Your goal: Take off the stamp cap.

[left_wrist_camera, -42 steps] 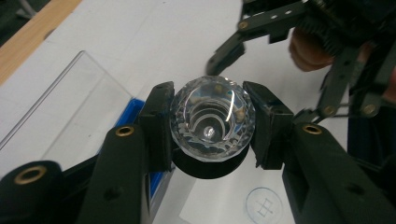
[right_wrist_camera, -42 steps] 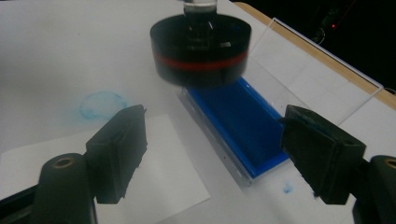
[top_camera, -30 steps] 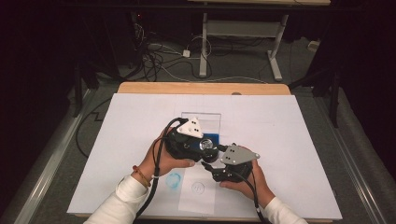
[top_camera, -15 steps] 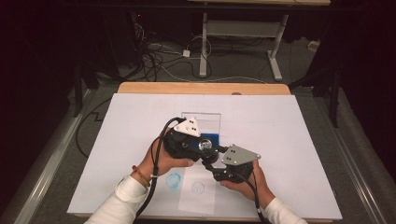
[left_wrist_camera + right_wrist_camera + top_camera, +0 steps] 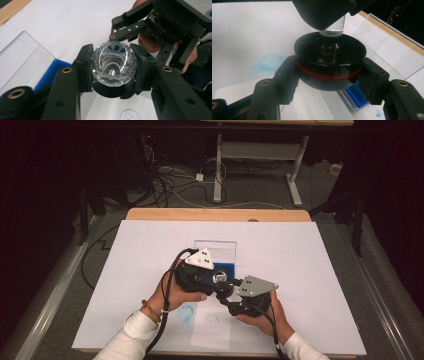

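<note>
Both claws, left claw (image 5: 216,279) and right claw (image 5: 229,292), meet beside the blue-bottomed clear box (image 5: 220,257).

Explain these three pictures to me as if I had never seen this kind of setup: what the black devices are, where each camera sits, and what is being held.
A person sits at a table covered in white paper and holds a hand tool with two black jaws in each hand. The high view looks down from above. The other two pictures come from cameras riding on the tools, looking along their jaws.

The left gripper is shut on a clear faceted glass piece, seen end-on in its own view. The right gripper is shut on a black round base with a red ring; its jaws have just been closing on it. The glass piece's narrow end meets the top of the base, so the two parts are being joined.

On the paper lie a clear box with a blue bottom, a blue smudge and a small printed circle.
</note>
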The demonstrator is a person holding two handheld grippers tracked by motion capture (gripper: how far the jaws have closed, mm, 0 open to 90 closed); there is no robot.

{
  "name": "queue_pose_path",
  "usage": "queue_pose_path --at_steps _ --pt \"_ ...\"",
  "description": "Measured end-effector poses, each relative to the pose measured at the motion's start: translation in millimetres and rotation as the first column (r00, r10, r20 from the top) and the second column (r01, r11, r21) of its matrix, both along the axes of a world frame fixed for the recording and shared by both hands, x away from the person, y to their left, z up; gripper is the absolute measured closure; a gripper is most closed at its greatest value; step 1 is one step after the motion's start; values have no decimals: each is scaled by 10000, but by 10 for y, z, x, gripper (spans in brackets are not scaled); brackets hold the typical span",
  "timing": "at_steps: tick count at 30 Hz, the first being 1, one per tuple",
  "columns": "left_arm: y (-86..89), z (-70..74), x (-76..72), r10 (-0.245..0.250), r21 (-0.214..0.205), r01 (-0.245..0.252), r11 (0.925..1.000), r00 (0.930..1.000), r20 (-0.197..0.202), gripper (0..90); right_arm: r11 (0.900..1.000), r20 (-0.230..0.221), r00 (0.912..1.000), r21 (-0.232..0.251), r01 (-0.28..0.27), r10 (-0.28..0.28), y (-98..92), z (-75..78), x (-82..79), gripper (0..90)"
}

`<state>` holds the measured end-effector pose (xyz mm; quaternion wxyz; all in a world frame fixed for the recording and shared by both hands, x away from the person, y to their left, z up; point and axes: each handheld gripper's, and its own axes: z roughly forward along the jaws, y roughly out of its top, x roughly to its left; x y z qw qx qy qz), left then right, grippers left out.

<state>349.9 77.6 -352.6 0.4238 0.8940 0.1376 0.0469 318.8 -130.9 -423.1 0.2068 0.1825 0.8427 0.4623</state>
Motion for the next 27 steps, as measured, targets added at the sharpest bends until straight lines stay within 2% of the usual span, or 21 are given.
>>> queue_pose_path --at_steps 7,15,23,26,27 --pt "67 -116 -43 32 -474 -27 9989 9999 109 550 9998 -297 9995 -162 -69 65 32 -31 -10 390" --pt "108 -221 -74 46 -660 -30 9978 9997 239 551 9992 -724 9973 -352 -177 151 71 -75 -6 391" --pt "156 -312 -104 215 -991 -200 9949 9997 144 551 9983 -951 9949 -452 -375 330 83 -115 3 391" --pt "183 -326 -93 226 -1098 -228 9937 9997 -30 551 9974 -756 9965 -593 -410 365 83 -117 -6 391" --pt "197 -334 -87 247 -1276 -264 9915 9996 -151 551 9971 -736 9967 -649 -401 353 84 -116 -10 392"
